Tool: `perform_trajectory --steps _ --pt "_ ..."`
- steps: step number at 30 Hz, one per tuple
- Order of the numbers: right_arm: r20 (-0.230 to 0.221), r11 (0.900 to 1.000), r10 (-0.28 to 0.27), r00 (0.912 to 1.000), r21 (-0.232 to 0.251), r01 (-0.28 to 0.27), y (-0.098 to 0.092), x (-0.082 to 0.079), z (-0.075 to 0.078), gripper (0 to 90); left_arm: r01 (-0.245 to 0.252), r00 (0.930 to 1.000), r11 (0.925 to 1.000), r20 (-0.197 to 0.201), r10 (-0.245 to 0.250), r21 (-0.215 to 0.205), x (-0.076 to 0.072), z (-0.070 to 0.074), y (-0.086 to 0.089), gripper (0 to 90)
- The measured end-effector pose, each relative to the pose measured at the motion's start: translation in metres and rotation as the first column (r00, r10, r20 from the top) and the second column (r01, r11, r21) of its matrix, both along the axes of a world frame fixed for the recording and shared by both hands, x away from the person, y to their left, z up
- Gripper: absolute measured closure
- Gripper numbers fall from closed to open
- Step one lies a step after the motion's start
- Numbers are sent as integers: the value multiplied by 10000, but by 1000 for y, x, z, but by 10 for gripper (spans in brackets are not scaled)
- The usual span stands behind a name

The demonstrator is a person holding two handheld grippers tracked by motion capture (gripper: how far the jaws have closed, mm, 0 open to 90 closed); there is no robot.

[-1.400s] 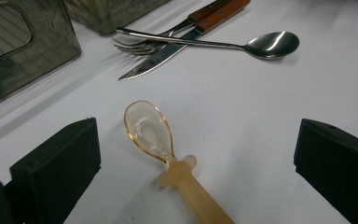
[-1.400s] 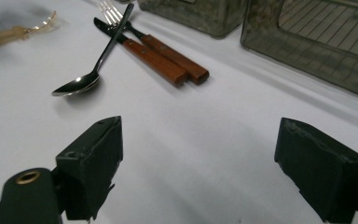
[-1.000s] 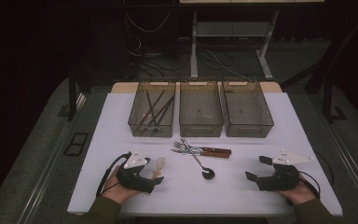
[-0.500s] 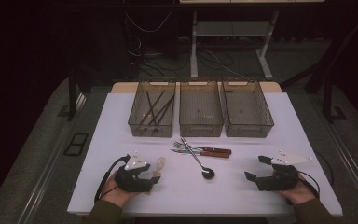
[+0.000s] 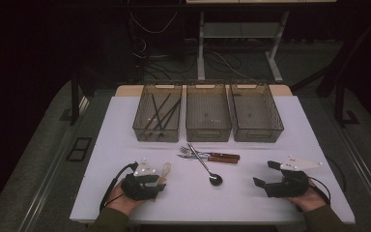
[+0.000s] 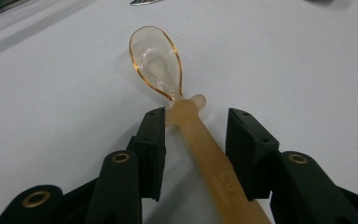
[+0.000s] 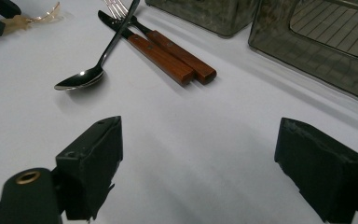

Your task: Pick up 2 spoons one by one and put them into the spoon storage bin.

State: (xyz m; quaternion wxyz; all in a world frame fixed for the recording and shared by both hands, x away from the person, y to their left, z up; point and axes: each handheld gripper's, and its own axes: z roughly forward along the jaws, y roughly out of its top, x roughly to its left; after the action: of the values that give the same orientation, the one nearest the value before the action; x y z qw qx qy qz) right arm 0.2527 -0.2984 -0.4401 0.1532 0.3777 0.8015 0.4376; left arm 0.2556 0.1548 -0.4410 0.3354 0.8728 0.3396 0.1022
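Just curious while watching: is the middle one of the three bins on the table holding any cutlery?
No, the middle bin shows a bare mesh floor in the high view, while the dark sticks lie in the left bin.

Dim room; white table (image 5: 290, 125) on grey carpet (image 5: 43, 159) — cables (image 5: 222, 60) and a metal stand (image 5: 200, 43) behind.

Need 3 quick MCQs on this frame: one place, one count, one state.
1. The amber spoon lies: A on a plate; B between the fingers of the left gripper; C on the floor.
2. Mesh bins on the table: A two; B three; C four.
3. The fingers of the right gripper are: A shut tight; B open, empty; C shut on a cloth.
Key: B, its handle runs between fingers that have just been closing; B, three in a row; B, bare table between them.
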Motion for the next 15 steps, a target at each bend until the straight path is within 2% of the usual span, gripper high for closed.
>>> perform_trajectory --steps 3,10,15 --pt "-7 10000 0 10000 8 0 0 0 0 154 72 10000 9999 1 -72 103 -1 1 -2 621" --pt "-11 10000 -58 10000 11 58 0 1 0 154 41 10000 10000 -42 -41 50 -1 1 -4 658" --pt "-31 9999 -144 9999 55 144 -1 2 0 154 211 9998 9997 -41 -211 136 -1 1 -7 735"
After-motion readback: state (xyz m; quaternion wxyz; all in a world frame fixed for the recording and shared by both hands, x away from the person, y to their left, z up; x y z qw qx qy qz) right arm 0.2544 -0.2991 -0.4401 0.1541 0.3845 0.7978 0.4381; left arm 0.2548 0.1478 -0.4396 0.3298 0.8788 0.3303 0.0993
